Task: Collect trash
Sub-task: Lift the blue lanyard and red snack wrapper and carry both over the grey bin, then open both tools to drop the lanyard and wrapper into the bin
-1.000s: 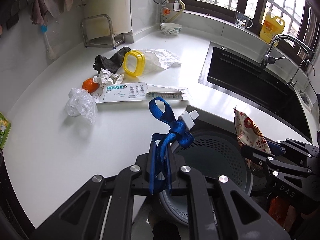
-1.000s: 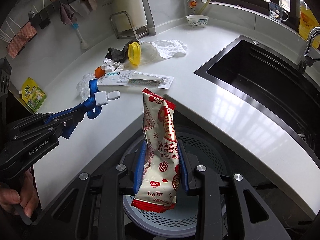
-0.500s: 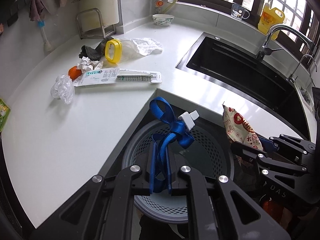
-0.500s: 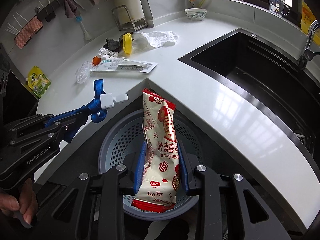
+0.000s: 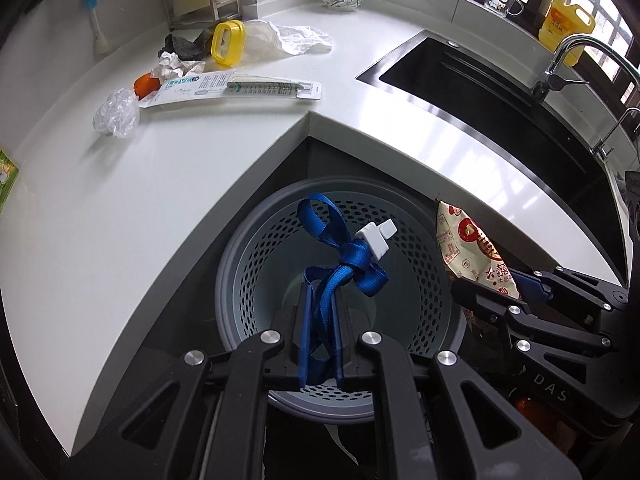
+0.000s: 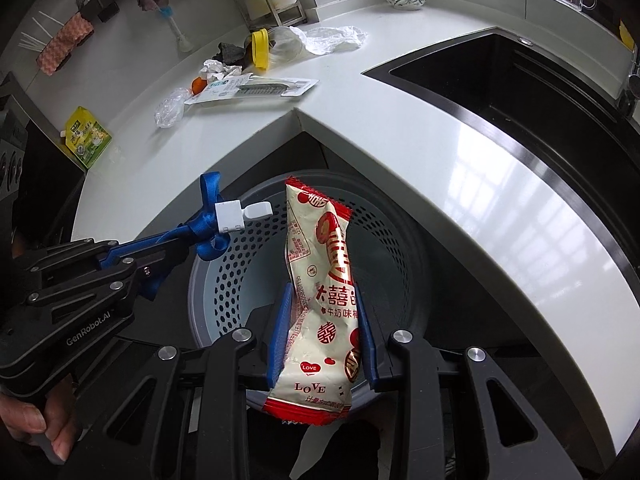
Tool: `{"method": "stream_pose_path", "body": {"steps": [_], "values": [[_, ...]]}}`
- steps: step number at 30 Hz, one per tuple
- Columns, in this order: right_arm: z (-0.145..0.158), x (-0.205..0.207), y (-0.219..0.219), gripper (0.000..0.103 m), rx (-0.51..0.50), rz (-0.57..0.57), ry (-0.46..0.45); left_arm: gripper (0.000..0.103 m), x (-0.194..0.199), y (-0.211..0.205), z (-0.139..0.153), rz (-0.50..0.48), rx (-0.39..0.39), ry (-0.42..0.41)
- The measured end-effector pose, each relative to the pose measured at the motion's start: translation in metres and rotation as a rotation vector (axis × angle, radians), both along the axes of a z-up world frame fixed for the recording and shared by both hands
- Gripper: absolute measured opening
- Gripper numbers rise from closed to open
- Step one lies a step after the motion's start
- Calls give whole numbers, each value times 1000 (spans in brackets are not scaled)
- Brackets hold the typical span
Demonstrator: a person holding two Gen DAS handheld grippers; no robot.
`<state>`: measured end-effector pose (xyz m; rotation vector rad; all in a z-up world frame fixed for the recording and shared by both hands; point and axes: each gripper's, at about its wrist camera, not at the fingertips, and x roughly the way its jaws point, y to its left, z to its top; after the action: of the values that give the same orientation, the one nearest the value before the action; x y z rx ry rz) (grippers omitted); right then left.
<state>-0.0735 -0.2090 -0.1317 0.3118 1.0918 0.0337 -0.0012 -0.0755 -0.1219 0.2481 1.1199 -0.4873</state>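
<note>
Now at the drop-off step: both tongs poised over the perforated grey bin (image 5: 340,280) tucked under the corner of the counter (image 5: 160,200), each carrying one piece of trash. Left tongs (image 5: 320,340) pinched fully together on a knotted blue strap (image 5: 340,276) with a white plastic clip (image 5: 376,238) at its far end, the loops dangling inside the ring of the bin's rim. Right tongs (image 6: 322,336) clamped narrowly across a cream-and-red snack wrapper (image 6: 320,280), held by its lower half, the upper half standing free above the bin's mouth. Seen from the left wrist camera, wrapper near the bin's right rim rather than dead centre.

Next move, by the look of it: just a release. Both sets of pads spread enough to let strap and wrapper fall; maybe a small nudge of the wrapper toward the middle first, to keep it from catching on the rim. Strap possibly prone to snagging on a pad, so a slight shake perhaps needed.

More left afterwards: crumpled clear plastic (image 5: 116,114), long carded package (image 5: 232,88), white paper wad (image 5: 176,66), yellow-lidded container (image 5: 226,44) and thin plastic bag (image 5: 296,38), all on the counter well apart from the bin.
</note>
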Motion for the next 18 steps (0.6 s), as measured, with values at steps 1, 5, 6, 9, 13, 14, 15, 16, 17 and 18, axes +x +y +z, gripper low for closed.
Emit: {"method": "stream_pose_path", "body": {"steps": [1, 5, 6, 9, 13, 14, 15, 16, 17, 18], "values": [[-3, 0, 1, 30, 4, 5, 5, 10, 1, 1, -4, 5, 4, 13], [-12, 4, 4, 30, 12, 25, 24, 10, 5, 3, -17, 34, 5, 60], [-14, 6, 5, 30, 17, 28, 30, 10, 6, 2, -20, 41, 10, 62], [-22, 11, 5, 30, 34, 37, 46, 10, 9, 3, -24, 55, 13, 64], [-34, 20, 5, 30, 34, 49, 67, 10, 13, 1, -31, 64, 29, 66], [-36, 22, 5, 30, 36, 49, 70, 10, 13, 1, -33, 64, 32, 66], [-39, 23, 4, 30, 40, 48, 76, 10, 13, -1, -34, 63, 36, 66], [-42, 24, 4, 30, 45, 47, 85, 10, 13, -1, -35, 63, 38, 66], [-45, 25, 3, 30, 49, 47, 93, 10, 14, -2, -36, 63, 38, 67], [-48, 25, 3, 30, 50, 48, 100, 10, 14, -2, -36, 63, 38, 68]]}}
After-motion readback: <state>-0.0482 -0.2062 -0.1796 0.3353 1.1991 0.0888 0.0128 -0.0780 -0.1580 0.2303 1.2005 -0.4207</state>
